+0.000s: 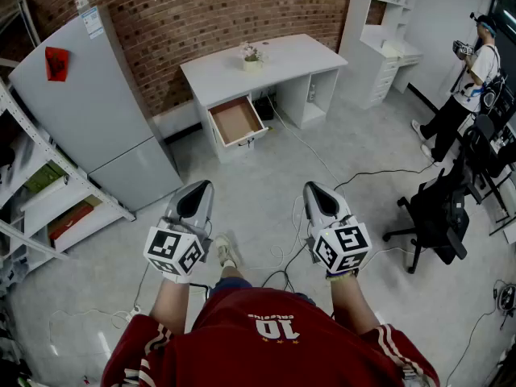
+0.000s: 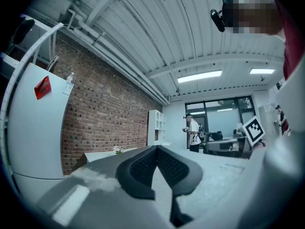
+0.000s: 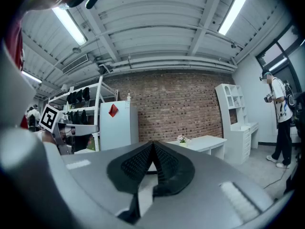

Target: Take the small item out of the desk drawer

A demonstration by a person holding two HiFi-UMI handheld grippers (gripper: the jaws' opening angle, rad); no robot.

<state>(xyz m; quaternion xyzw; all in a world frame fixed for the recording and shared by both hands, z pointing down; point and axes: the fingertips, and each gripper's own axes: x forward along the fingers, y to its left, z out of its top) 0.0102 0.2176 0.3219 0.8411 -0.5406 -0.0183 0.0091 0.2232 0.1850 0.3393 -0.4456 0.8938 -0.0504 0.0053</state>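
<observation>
A white desk (image 1: 278,61) stands against the brick wall, a few steps ahead of me. Its left drawer (image 1: 236,121) is pulled out, showing a bare brown bottom; I can make out no small item in it from here. A small flower pot (image 1: 251,57) sits on the desk top. My left gripper (image 1: 200,187) and right gripper (image 1: 311,189) are held side by side in front of my chest, far short of the desk. Both point toward it. In the left gripper view the left gripper (image 2: 156,148) is shut and empty, and the right gripper (image 3: 153,143) is too.
A tall grey fridge (image 1: 89,111) stands left of the desk, with a metal shelf rack (image 1: 48,200) beside it. Cables (image 1: 322,164) trail across the floor. A black office chair (image 1: 439,216) is at right. A person (image 1: 468,87) stands by the white bookcase (image 1: 387,31).
</observation>
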